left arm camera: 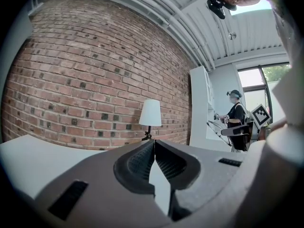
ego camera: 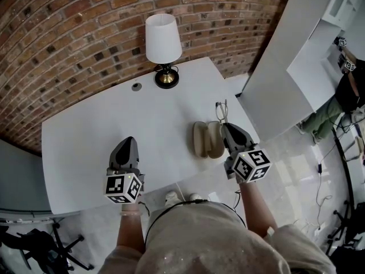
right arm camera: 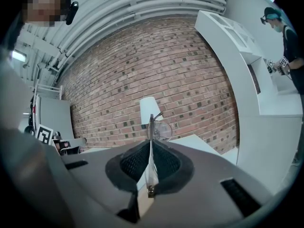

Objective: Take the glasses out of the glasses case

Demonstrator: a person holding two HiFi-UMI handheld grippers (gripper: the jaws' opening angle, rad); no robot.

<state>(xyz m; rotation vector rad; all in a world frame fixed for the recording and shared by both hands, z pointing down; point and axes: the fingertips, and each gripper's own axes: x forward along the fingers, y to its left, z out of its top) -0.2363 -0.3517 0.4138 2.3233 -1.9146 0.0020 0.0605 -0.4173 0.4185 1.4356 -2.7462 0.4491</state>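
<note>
The beige glasses case (ego camera: 206,139) lies open on the white table (ego camera: 85,147), near its right end. My right gripper (ego camera: 224,125) hovers just right of the case, shut on the thin-framed glasses (ego camera: 221,111), which stick out beyond its tips. In the right gripper view a temple arm runs between the pads of that gripper (right arm camera: 151,145), and a clear lens of the glasses (right arm camera: 159,130) stands above the tips. My left gripper (ego camera: 129,140) sits over the table's front left, well apart from the case. Its jaws (left arm camera: 154,142) meet at the tips with nothing between them.
A lamp (ego camera: 162,39) with a white shade stands at the table's far edge before a brick wall. A round cable hole (ego camera: 136,87) lies left of it. A white cabinet (ego camera: 319,44) and another person (ego camera: 349,90) are off to the right, beyond the table's edge.
</note>
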